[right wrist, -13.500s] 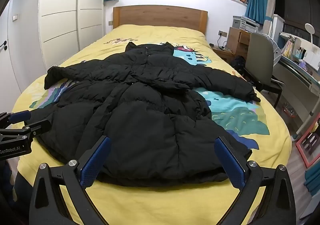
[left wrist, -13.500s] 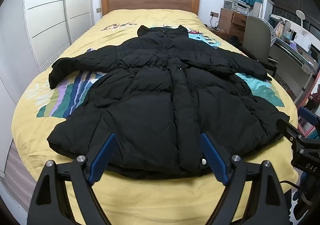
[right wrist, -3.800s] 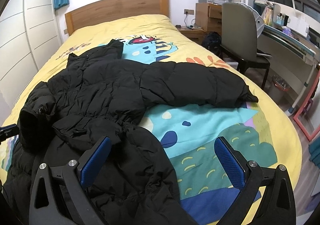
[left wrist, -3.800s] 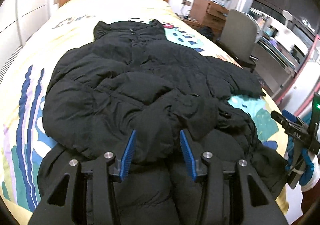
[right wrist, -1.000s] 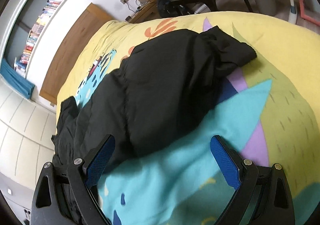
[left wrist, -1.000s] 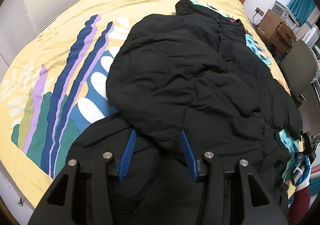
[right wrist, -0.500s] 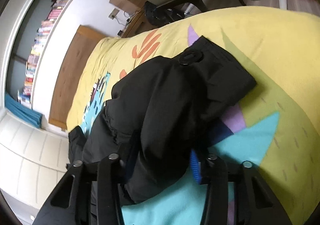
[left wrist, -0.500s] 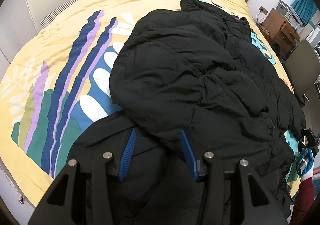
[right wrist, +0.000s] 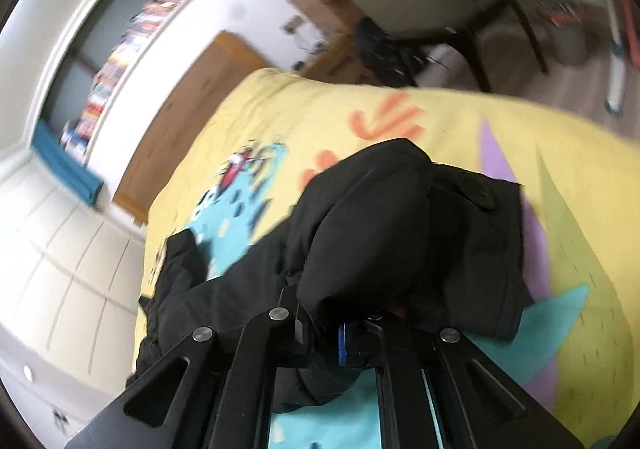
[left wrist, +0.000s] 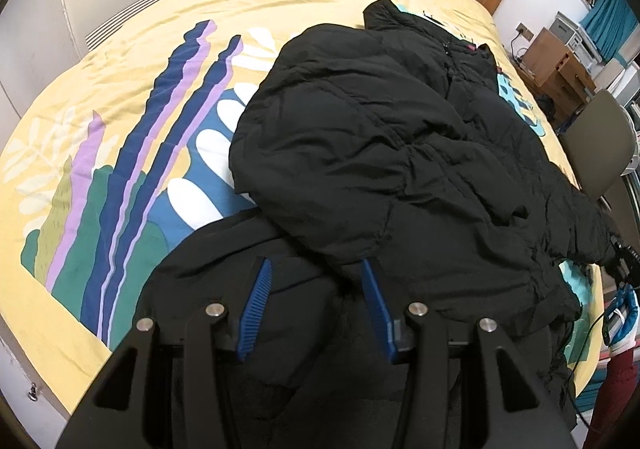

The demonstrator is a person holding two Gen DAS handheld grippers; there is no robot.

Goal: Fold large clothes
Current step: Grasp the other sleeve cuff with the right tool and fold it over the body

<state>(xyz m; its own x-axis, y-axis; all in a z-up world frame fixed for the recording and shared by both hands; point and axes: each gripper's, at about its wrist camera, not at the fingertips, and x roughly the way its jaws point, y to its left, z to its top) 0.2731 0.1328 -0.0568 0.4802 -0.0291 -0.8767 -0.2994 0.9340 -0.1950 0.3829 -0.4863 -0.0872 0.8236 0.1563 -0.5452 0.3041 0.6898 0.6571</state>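
While my left gripper [left wrist: 314, 303] waits, the right one just grabbed the sleeve.

Right gripper [right wrist: 323, 339] went from wide apart to clamped tight on the sleeve [right wrist: 404, 233] of the black coat [left wrist: 384, 169], which is bunched on the yellow bed [left wrist: 132, 61], one side already folded in. Left gripper sits half apart over the hem; can't tell if it's pinching anything. Guessing this sleeve gets folded across next.
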